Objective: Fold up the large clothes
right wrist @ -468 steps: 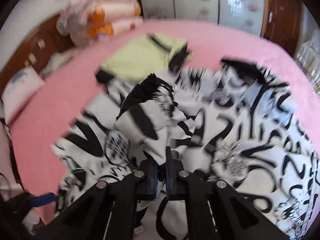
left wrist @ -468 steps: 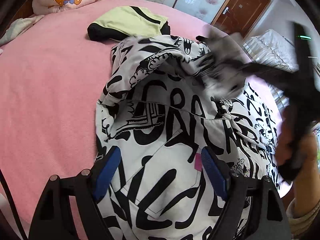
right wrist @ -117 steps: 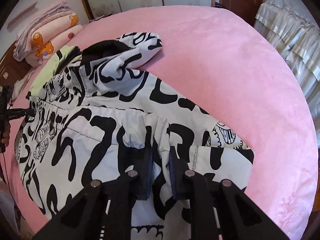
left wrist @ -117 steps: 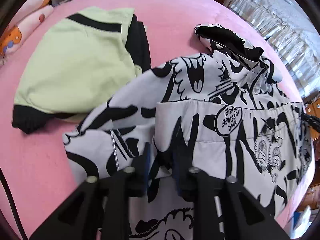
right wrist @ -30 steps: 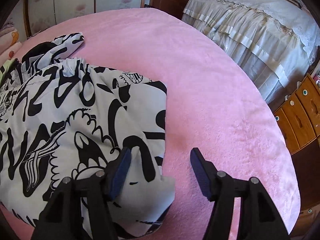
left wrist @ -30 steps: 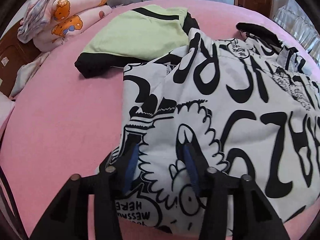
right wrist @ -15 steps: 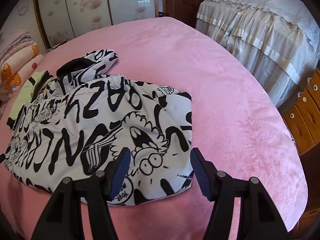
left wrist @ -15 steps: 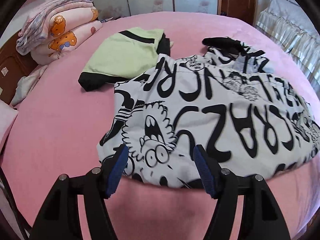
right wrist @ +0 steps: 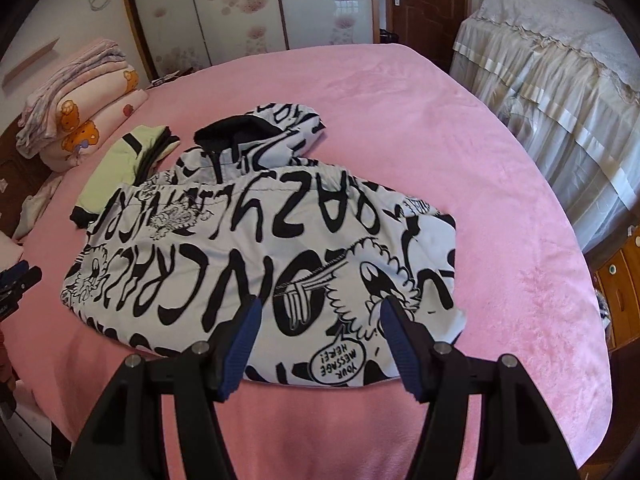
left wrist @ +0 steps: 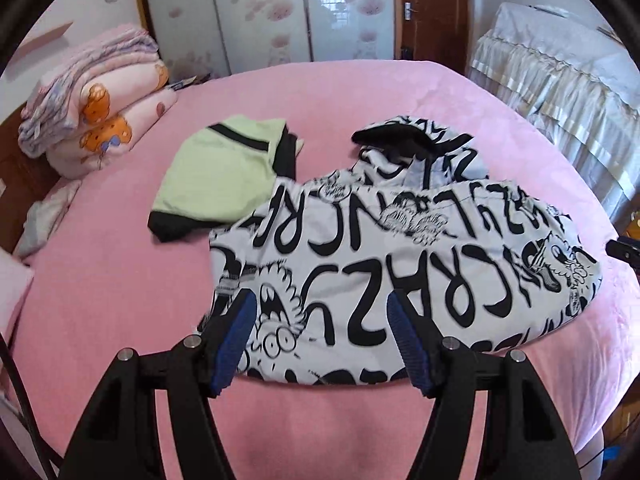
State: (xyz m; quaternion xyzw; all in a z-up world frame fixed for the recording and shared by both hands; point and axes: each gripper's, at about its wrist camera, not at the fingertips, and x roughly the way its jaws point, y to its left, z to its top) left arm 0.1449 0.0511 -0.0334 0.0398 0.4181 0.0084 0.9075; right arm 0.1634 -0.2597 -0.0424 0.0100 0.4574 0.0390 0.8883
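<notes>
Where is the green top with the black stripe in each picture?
Left wrist view: the green top lies left of centre, its near edge tucked under the black-and-white jacket.
Right wrist view: the green top is squeezed at the far left, behind the jacket.
Shared landmark: the folded bear-print blankets in the upper left.

My left wrist camera looks steeply down from above the near edge of the pink bed (left wrist: 100,280), and my right wrist camera does likewise. Both stand well back and share the folded graffiti-print jacket (left wrist: 420,248) (right wrist: 240,240), seen from its opposite ends.
</notes>
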